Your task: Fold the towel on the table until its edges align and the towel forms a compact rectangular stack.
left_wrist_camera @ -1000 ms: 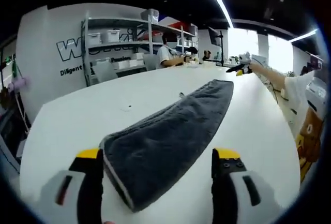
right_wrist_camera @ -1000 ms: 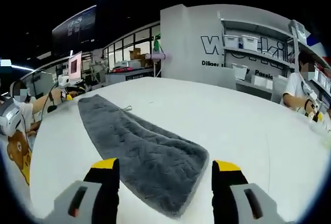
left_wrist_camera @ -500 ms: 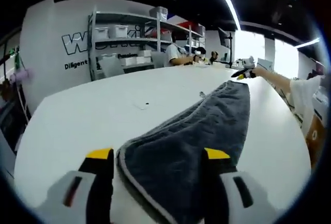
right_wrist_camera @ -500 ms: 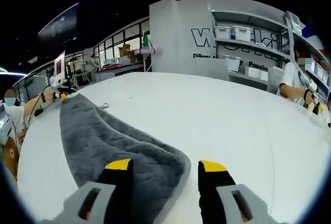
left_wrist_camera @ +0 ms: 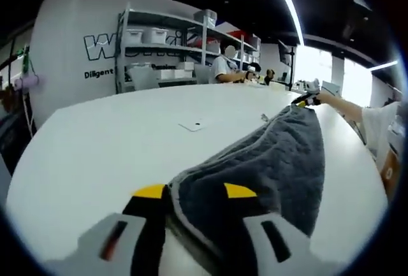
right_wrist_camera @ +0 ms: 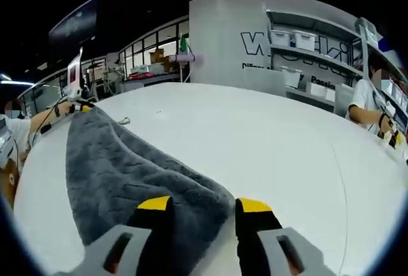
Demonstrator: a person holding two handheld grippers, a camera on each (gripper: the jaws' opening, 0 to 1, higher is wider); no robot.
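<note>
Item: long dark grey quilted terry towel (left_wrist_camera: 268,167), lying lengthwise on a broad white counter (left_wrist_camera: 108,136), one short end at each claw. Left claw (left_wrist_camera: 194,193): yellow-tipped jaws drawn in close on the towel's near corner, cloth between them and bunched up off the counter; judged gripped. Right claw (right_wrist_camera: 201,204): yellow-tipped jaws likewise narrowed about the opposite end's corner of the towel (right_wrist_camera: 127,174), edge pinched between them. In each view the other claw shows small at the towel's far end. Step in hand, as judged: securing both ends before carrying one over to the other. To do it well, each pinch should sit right at the hem, taking one layer cleanly; lift both ends evenly so the cloth does not twist, and lay edge on edge before letting go. Surface: smooth, matte, white; a small pale flat scrap (left_wrist_camera: 191,125) lies apart from the towel. Room: white wall with large lettering (left_wrist_camera: 95,46), metal shelving with white bins (left_wrist_camera: 153,53), ceiling strip lights, seated persons at the counter's far edge.
</note>
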